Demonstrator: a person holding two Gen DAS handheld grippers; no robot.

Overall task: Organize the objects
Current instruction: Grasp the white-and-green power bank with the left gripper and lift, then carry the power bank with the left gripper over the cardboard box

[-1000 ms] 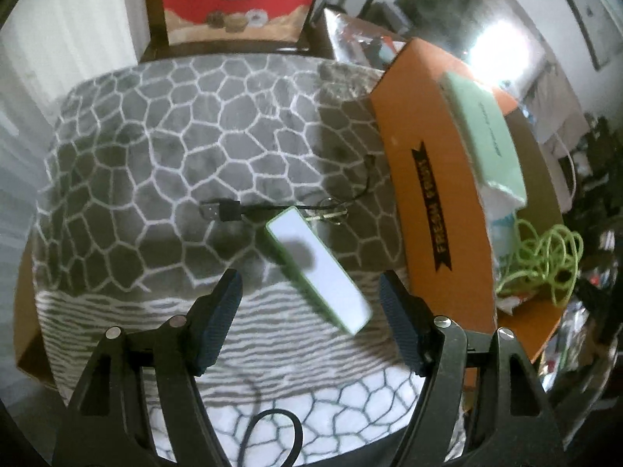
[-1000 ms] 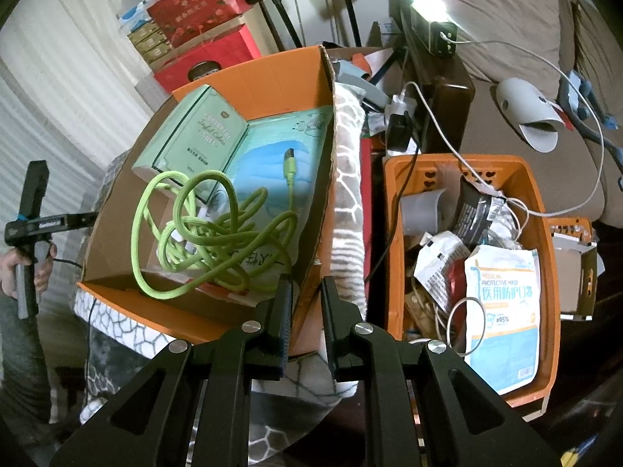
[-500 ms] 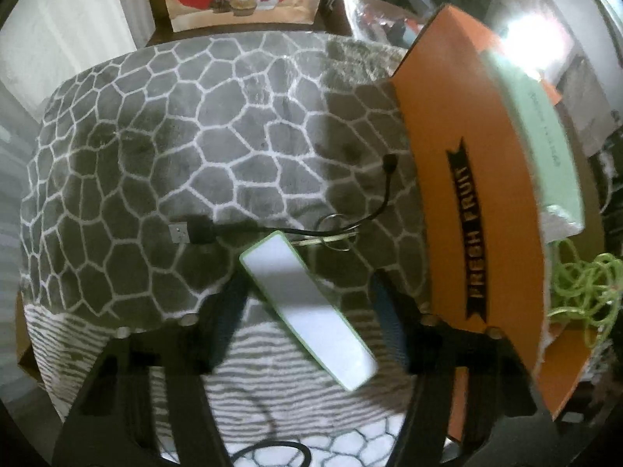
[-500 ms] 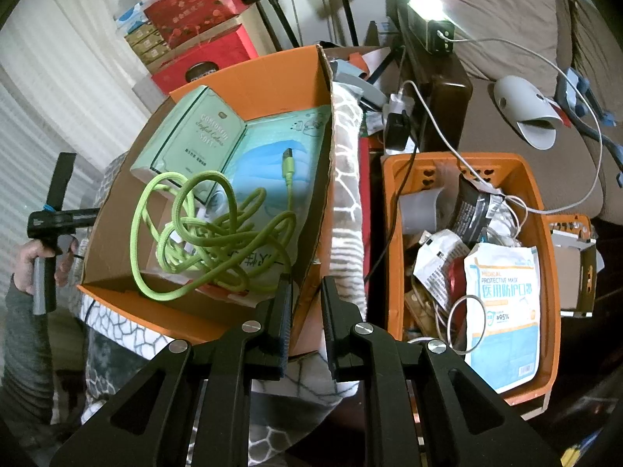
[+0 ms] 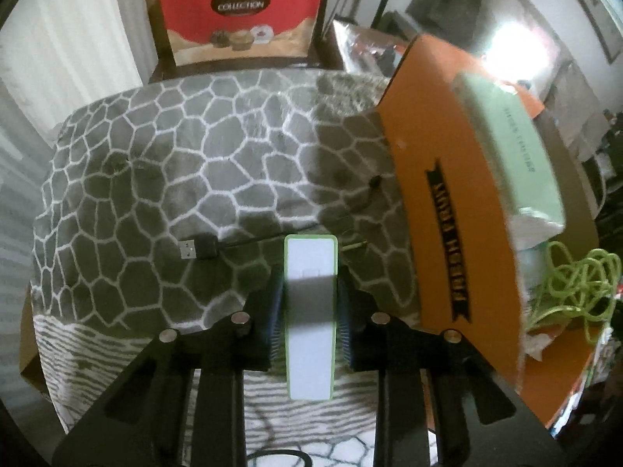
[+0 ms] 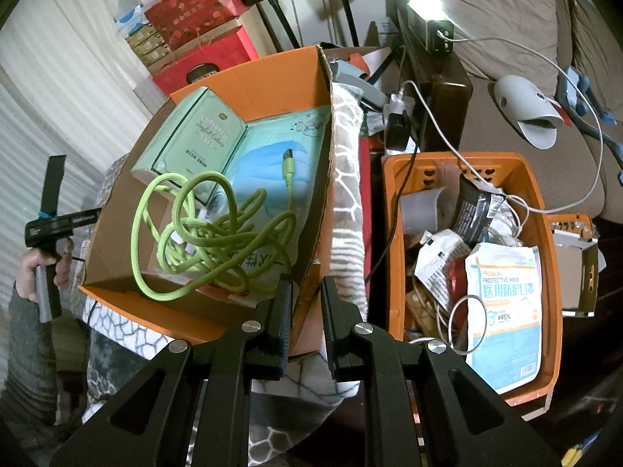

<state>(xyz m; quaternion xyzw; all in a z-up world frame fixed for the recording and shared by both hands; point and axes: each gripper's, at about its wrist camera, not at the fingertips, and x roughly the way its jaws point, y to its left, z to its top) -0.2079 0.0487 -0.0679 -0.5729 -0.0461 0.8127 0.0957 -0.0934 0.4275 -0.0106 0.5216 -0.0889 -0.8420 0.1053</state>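
A white power bank with a green rim lies on the grey patterned blanket. My left gripper straddles it, its jaws closing with the pads against its long sides. A black USB cable lies just beyond and left of it. To the right stands the orange cardboard box, holding a coiled green cable and a mint-green packet. My right gripper is shut on the box's near right corner. In the right wrist view a hand holds the left gripper at far left.
An orange plastic basket of mask packets and wires stands right of the box. A red gift box stands behind the blanket. Chargers, white cables and a sofa fill the back right.
The left gripper has come down over the power bank, turned to line up with it, and narrowed from wide open to touching its sides. The right gripper and the box have not moved.
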